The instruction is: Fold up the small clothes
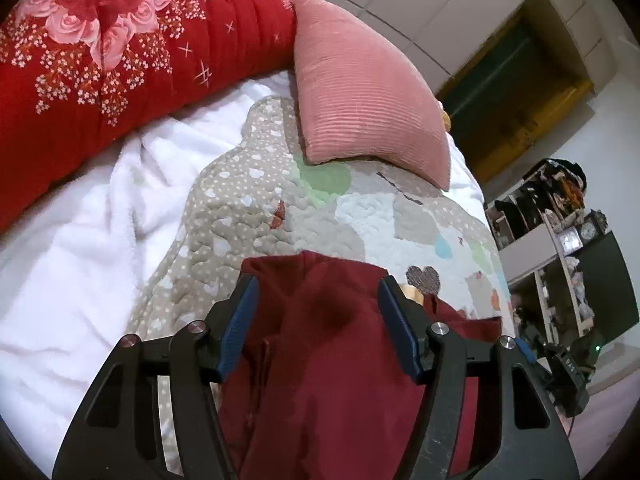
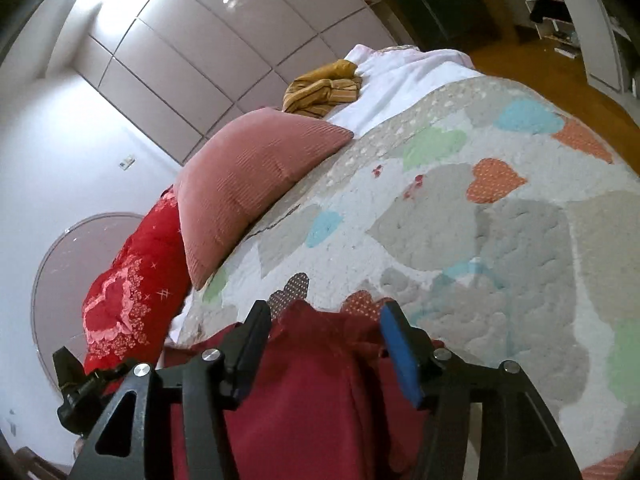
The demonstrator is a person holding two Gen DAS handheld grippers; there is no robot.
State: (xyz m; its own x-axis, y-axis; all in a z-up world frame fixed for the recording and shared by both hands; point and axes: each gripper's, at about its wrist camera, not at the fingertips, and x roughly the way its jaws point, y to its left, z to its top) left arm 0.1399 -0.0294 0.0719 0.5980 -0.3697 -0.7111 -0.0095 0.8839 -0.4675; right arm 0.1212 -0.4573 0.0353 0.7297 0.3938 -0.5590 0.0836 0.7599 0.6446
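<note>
Both the left gripper (image 1: 318,292) and right gripper (image 2: 326,320) stand wide over a maroon garment (image 1: 332,360) (pads clear of cloth) on the heart-patterned quilt (image 2: 480,240).

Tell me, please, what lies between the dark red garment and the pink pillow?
Only bare heart-patterned quilt separates the dark red garment from the pink pillow; both wrist views show it.

Quick count here: one dark red garment (image 1: 332,360) on the bed, and two grippers over it, the left gripper (image 1: 318,320) and the right gripper (image 2: 326,354). One pink ribbed pillow (image 1: 360,92), one red floral quilt (image 1: 120,48), one heart-patterned bedspread (image 2: 480,240), one white blanket (image 1: 80,260). And one mustard striped garment (image 2: 324,90) bunched at the far end.
</note>
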